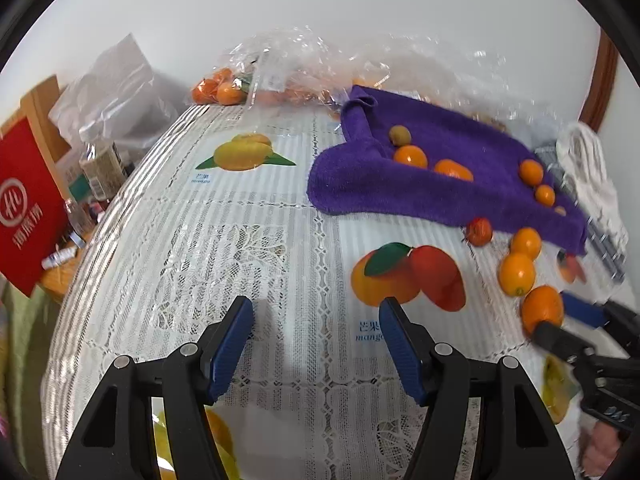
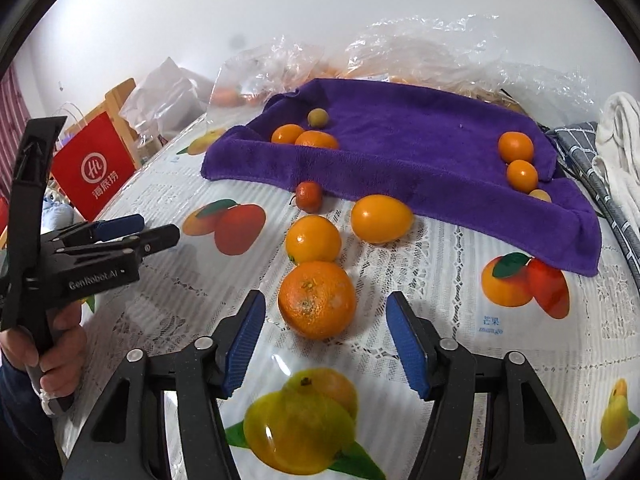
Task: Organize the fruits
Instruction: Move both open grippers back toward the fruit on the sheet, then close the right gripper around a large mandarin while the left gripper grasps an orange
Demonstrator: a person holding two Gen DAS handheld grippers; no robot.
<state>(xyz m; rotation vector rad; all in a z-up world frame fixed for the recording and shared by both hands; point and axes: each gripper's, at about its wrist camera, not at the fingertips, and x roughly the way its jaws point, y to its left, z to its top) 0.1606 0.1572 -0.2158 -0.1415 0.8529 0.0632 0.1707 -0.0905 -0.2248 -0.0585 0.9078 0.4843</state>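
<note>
Right gripper (image 2: 325, 340) spread, nothing pinched — big orange (image 2: 317, 299) at 12, so we'd centre it, then squeeze gently.

Both tools (image 1: 316, 344) (image 2: 326, 338) open, angled downward

wall (image 2: 320, 8) plain white – table (image 2: 500, 240) lace-clothed – wooden chair (image 2: 120, 96) left
</note>
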